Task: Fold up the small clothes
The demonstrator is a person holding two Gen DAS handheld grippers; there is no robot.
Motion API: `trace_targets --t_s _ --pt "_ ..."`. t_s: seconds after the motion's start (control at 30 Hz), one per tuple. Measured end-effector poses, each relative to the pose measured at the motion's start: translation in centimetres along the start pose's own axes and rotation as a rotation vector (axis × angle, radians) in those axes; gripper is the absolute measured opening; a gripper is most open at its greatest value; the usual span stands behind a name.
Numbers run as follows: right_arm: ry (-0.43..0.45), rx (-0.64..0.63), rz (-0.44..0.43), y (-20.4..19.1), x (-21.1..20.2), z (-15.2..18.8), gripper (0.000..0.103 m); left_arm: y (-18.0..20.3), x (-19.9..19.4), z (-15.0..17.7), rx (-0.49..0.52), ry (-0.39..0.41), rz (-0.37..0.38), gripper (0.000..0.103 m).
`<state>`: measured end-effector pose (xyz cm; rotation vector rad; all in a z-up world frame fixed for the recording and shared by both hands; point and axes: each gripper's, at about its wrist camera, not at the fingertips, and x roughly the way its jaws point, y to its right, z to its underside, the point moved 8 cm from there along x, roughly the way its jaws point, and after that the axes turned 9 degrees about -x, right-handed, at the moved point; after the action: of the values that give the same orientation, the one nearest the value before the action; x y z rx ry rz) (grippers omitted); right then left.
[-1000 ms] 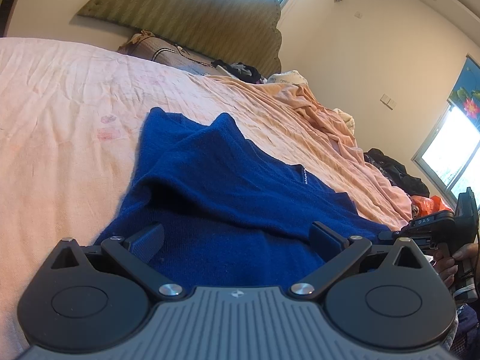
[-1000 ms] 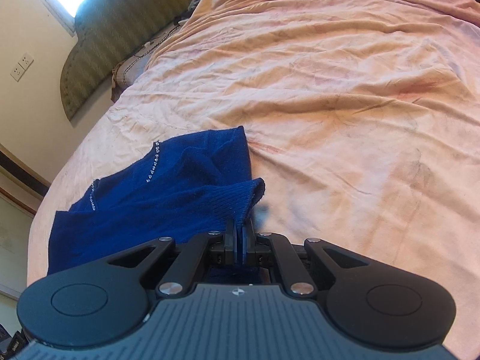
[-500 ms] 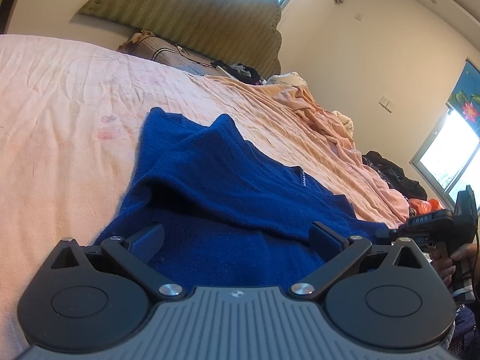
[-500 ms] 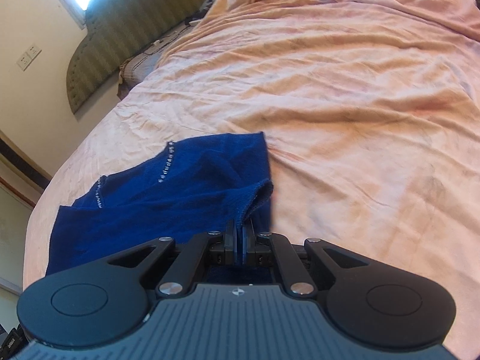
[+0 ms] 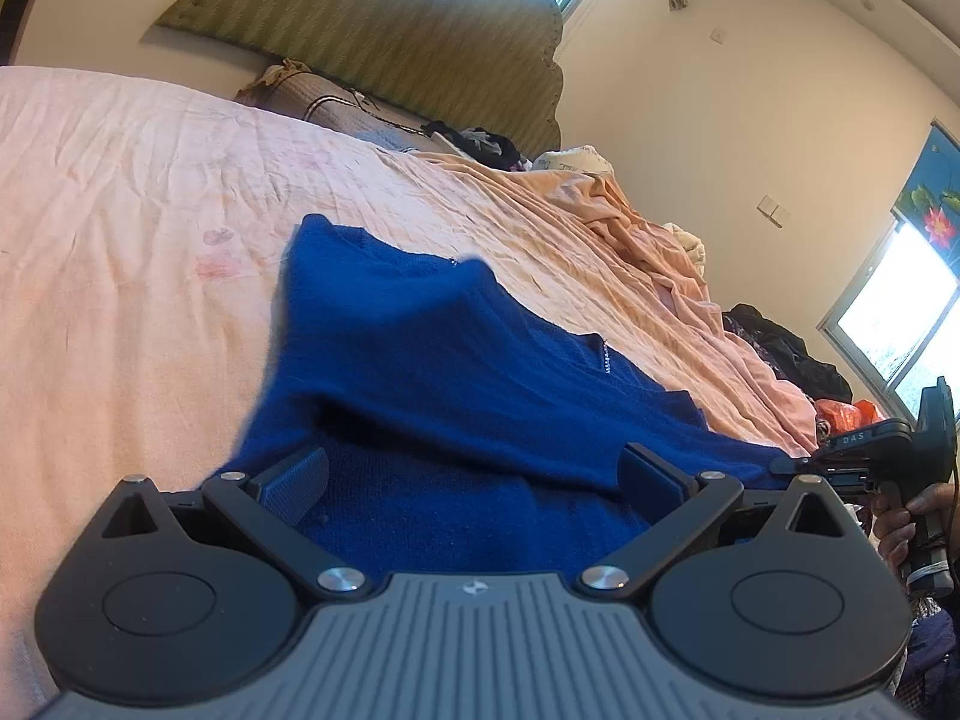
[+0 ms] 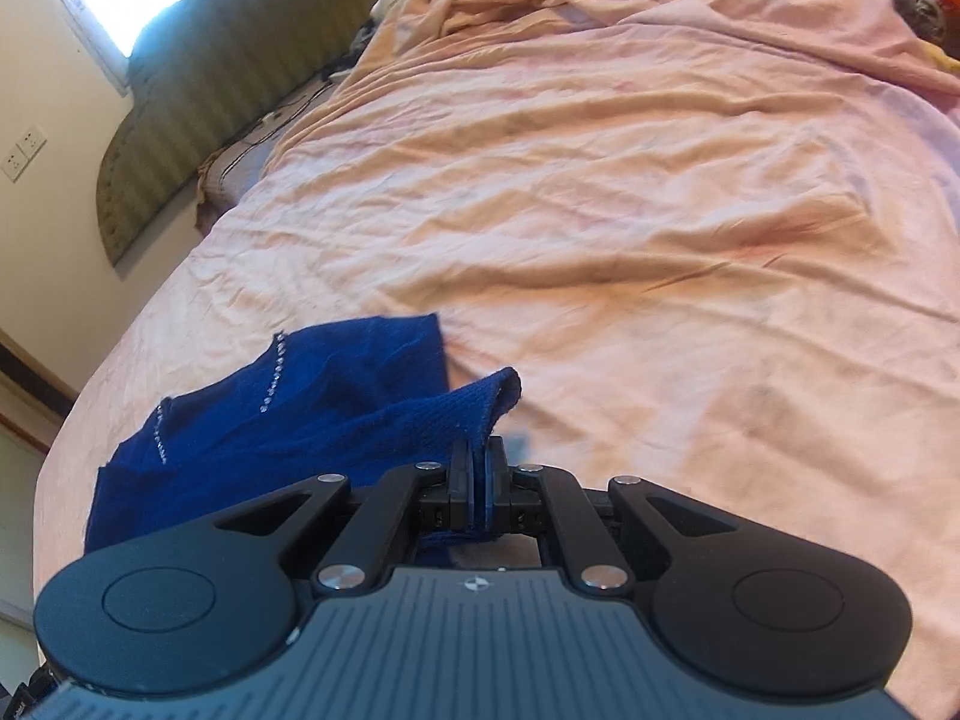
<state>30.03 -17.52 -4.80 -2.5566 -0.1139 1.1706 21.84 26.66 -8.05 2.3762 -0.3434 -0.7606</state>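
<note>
In the left wrist view, the left gripper [image 5: 474, 474] hung low over the blue knit garment [image 5: 456, 372] on the pink bedsheet [image 5: 120, 240] with its fingers spread wide and nothing between them, much as a second before, while the garment's far fold had lifted and blurred. In the right wrist view, the right gripper [image 6: 479, 468] was clamped on the garment's ribbed edge [image 6: 480, 402] and had raised it higher over the sheet than a second earlier, so a fold-over looked under way.

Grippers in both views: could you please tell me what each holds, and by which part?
The right gripper pinches the blue knit garment by its ribbed edge; the left gripper holds nothing.
</note>
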Motion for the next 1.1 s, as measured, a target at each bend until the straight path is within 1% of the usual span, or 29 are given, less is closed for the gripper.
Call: trace_targets --t_s 0.1,0.2,0.23,0.27,0.3,0.33,0.37,0.4,0.43,0.47,0.5,0.53,0.6,0.67,0.7,0.77,0.83,0.87,0.93,0.97,1.0,1.07,1.1 --pt "-0.005 -0.022 0.000 -0.9 0.1 -0.1 0.008 0.0 0.0 0.0 0.001 0.000 0.000 0.103" --pt "-0.012 -0.093 0.005 -4.1 0.9 -0.3 0.008 0.0 0.0 0.0 0.001 0.000 -0.001 0.103" --pt "-0.014 -0.127 -0.013 -6.1 1.3 -0.2 0.013 0.0 0.0 0.0 0.002 0.000 -0.002 0.103" --pt "-0.022 -0.137 -0.070 -8.3 1.7 -0.1 0.017 0.0 0.0 0.0 0.002 0.000 -0.001 0.103" --pt "-0.043 -0.130 -0.143 -10.4 2.2 0.2 0.030 0.0 0.0 0.0 0.004 -0.001 -0.003 0.103" --pt "-0.069 -0.131 -0.210 -11.9 2.9 0.5 0.048 0.0 0.0 0.0 0.007 -0.003 -0.005 0.103" --pt "-0.072 -0.121 -0.213 -12.5 3.2 0.5 0.052 0.0 0.0 0.1 0.010 -0.005 -0.008 0.103" --pt "-0.055 -0.091 -0.188 -12.2 3.3 0.3 0.056 -0.1 -0.1 0.1 0.012 -0.006 -0.012 0.103" --pt "-0.040 -0.045 -0.202 -11.6 3.2 0.1 0.055 0.0 -0.3 0.1 0.017 0.002 -0.016 0.103" --pt "-0.034 0.000 -0.241 -10.9 3.0 0.2 0.056 0.2 -0.7 0.0 0.032 0.010 -0.014 0.103" --pt "-0.030 0.037 -0.259 -10.0 2.7 0.3 0.055 0.5 -1.0 -0.1 0.055 0.017 -0.013 0.103" --pt "-0.021 0.056 -0.253 -9.2 2.5 0.5 0.055 1.1 -1.4 -0.3 0.088 0.026 -0.013 0.103" --pt "-0.003 0.063 -0.245 -8.2 2.3 1.0 0.053 3.0 -1.3 -1.1 0.162 0.036 0.012 0.103" --pt "-0.005 0.067 -0.272 -8.4 2.4 1.5 0.053 5.3 0.2 -2.4 0.233 0.018 0.048 0.103" --pt "-0.008 0.057 -0.283 -8.9 2.7 1.7 0.053 6.2 1.5 -3.2 0.264 0.003 0.048 0.103" --pt "-0.008 -0.001 -0.284 -10.1 3.1 1.9 0.054 6.7 4.6 -5.1 0.298 -0.022 0.015 0.103" --pt "-0.020 -0.081 -0.257 -11.3 4.0 2.1 0.059 5.8 7.7 -6.7 0.299 -0.041 -0.061 0.103" --pt "-0.039 -0.118 -0.233 -11.5 4.7 2.5 0.059 5.0 9.1 -7.1 0.289 -0.065 -0.098 0.103" --pt "-0.081 -0.199 -0.152 -11.1 6.1 3.6 0.057 3.0 11.6 -7.0 0.255 -0.154 -0.154 0.103" --pt "-0.068 -0.254 -0.127 -10.9 6.4 4.0 0.056 2.1 12.5 -6.7 0.255 -0.196 -0.184 0.103" --pt "-0.041 -0.299 -0.131 -10.8 6.2 4.3 0.056 1.3 13.1 -6.2 0.279 -0.210 -0.210 0.103" --pt "-0.008 -0.352 -0.133 -10.8 5.9 5.1 0.056 1.0 13.0 -5.6 0.397 -0.175 -0.202 0.103" --pt "0.005 -0.382 -0.121 -11.0 5.8 5.3 0.056 1.0 13.0 -5.2 0.430 -0.168 -0.202 0.103"
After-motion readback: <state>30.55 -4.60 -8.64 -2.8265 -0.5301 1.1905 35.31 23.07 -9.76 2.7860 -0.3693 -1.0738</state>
